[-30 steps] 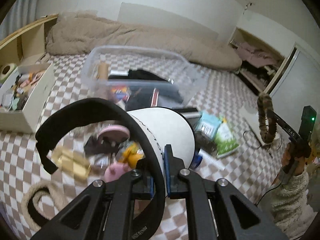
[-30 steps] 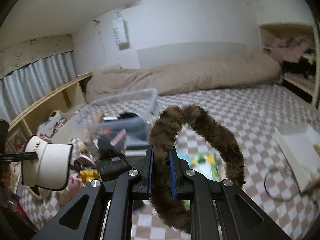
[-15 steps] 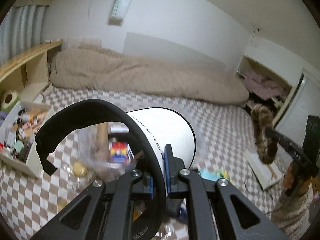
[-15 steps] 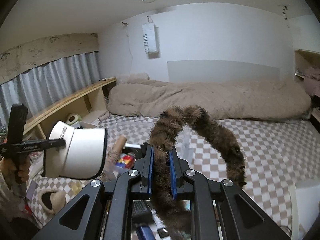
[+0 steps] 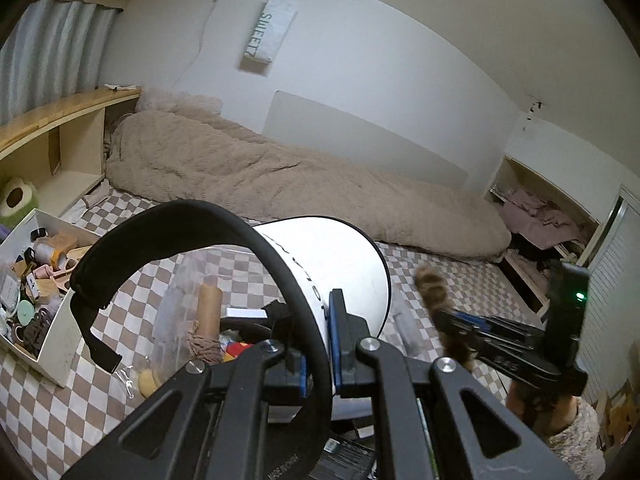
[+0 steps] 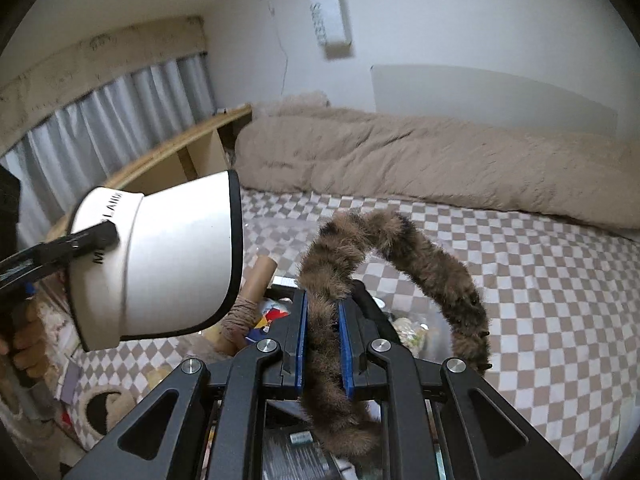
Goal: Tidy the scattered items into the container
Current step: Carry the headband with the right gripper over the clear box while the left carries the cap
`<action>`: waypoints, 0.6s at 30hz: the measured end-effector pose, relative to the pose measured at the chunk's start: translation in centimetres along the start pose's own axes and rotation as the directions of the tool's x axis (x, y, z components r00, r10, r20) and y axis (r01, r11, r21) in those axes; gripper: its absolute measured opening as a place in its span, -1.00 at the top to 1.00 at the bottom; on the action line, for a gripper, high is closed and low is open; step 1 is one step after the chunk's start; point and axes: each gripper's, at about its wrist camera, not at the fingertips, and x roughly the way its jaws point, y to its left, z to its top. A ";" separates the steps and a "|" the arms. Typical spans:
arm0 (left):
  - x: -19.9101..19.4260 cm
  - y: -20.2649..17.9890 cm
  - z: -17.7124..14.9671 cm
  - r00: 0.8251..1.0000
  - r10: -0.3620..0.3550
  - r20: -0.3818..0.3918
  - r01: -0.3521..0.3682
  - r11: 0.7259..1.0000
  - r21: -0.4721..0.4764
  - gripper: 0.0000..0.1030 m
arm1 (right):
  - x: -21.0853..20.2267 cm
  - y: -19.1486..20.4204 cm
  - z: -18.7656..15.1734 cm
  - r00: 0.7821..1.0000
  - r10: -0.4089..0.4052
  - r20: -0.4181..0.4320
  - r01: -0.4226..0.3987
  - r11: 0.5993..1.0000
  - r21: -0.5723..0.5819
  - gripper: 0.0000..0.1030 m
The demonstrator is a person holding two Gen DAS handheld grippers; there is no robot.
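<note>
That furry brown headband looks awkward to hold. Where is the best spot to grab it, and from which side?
One leg of the arch, near its lower part, taken from the side so the pads squeeze across the thin band. The furry headband is a narrow curved hoop, so a leg fits between the pads while the arch stands free above. The right gripper holds it just so.
</note>
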 end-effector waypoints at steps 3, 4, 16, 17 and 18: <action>0.4 1.2 0.6 1.000 0.007 0.017 -0.007 1.000 -0.009 0.82 | 2.6 1.6 0.8 0.999 0.021 -0.031 -0.021 1.000 -0.003 0.71; 0.4 1.6 0.8 1.000 0.013 0.023 -0.013 1.000 -0.009 0.82 | 3.6 2.2 1.1 0.999 0.024 -0.046 -0.025 1.000 -0.005 0.71; 2.0 3.9 0.9 0.999 0.018 0.033 -0.018 1.000 0.006 0.82 | 16.2 1.5 -0.4 0.951 -0.082 -0.300 0.071 0.996 -0.046 0.71; 2.3 4.0 1.0 1.000 0.011 0.027 -0.011 1.000 0.001 0.82 | 16.5 1.1 -0.7 0.947 -0.093 -0.308 0.084 0.996 -0.043 0.70; 2.7 4.0 0.9 1.000 0.003 0.021 -0.003 1.000 -0.004 0.82 | 16.7 0.9 -0.9 0.945 -0.096 -0.313 0.090 0.995 -0.034 0.67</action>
